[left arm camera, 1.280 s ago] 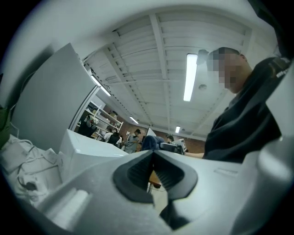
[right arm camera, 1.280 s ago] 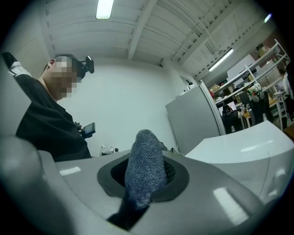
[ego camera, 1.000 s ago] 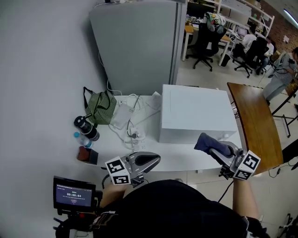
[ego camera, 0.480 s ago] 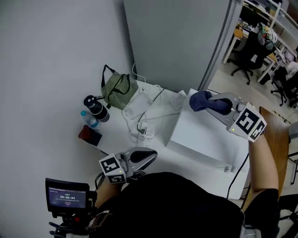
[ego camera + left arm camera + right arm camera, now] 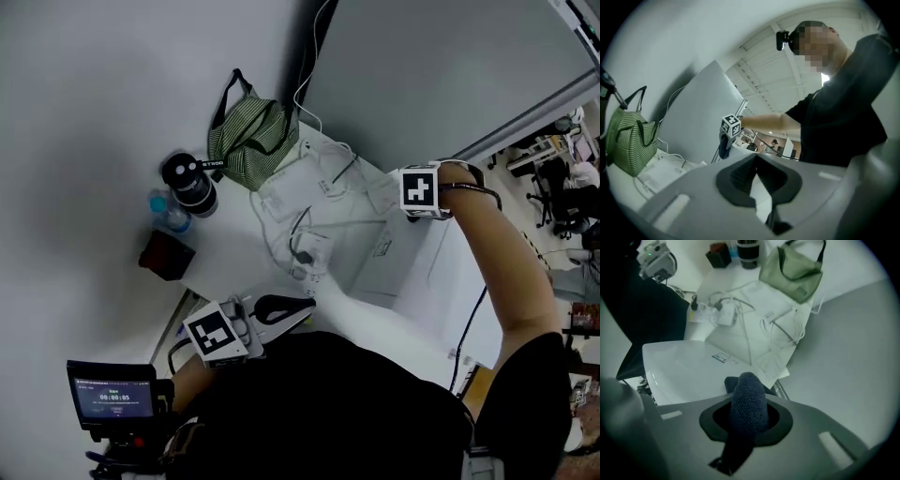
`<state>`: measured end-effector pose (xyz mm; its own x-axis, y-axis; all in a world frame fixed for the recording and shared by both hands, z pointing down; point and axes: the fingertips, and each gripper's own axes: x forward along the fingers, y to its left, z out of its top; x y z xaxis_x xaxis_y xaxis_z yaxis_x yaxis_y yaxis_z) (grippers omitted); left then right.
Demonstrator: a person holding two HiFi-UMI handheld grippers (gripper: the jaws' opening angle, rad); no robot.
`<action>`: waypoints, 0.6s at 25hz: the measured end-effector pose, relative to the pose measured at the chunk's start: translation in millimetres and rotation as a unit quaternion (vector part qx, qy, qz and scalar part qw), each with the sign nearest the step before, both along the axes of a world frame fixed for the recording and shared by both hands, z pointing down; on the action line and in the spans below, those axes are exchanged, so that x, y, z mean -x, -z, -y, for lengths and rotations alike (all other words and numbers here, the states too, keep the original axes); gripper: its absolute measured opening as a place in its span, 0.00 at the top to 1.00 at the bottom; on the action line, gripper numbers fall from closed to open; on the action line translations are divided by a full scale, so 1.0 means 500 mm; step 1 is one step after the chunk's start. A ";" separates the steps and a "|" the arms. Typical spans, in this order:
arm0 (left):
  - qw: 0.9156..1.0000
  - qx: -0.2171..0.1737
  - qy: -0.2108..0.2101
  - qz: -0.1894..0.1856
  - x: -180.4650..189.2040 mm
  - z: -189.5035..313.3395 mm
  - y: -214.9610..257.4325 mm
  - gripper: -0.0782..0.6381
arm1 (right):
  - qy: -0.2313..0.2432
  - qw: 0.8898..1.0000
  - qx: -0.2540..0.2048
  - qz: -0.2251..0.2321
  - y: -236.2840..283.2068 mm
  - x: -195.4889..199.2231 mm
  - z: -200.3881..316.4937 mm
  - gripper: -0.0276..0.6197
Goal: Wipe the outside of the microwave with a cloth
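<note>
Far left on the counter [image 5: 230,248], a black bottle [image 5: 187,183] and a striped green bag [image 5: 248,131] sit against the wall, well out of the action. Moving in, the left claw [image 5: 298,307] hovers low by the person's body, shut with nothing in it, just off the near left corner of the microwave [image 5: 412,281]. Between bag and microwave lies a tangle of white cables [image 5: 309,246], right up beside the microwave's left side.

And over on the right, here's the work. The right claw [image 5: 746,420] is stretched out to the microwave's far back corner, clamped on the dark blue cloth [image 5: 749,392], which pokes out past the tips. The cloth sits over the white top near its rear edge; whether it actually presses on the surface is hard to call from here.

This looks like the start of a stroke across the top. To do it well, the cloth should go down flat with steady pressure, then draw forward in straight, overlapping passes. The cables are the hazard, since a wide sweep to the left could snag them. The idle left claw could brace the front corner so the box doesn't slide.
</note>
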<state>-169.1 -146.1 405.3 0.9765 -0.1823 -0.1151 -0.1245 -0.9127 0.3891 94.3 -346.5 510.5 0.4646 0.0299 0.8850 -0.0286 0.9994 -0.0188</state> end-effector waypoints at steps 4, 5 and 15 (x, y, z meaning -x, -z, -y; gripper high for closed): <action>1.000 -0.005 0.013 0.004 0.033 -0.004 -0.019 0.89 | -0.004 0.992 0.032 -0.125 -0.106 -0.042 0.012 0.87; 1.000 0.001 0.018 0.006 0.041 0.003 -0.027 0.89 | -0.002 0.990 0.045 -0.137 -0.144 -0.045 0.018 0.87; 0.996 0.060 0.049 0.031 0.063 0.016 -0.082 0.89 | 0.014 0.983 0.106 -0.147 -0.329 -0.034 0.020 0.87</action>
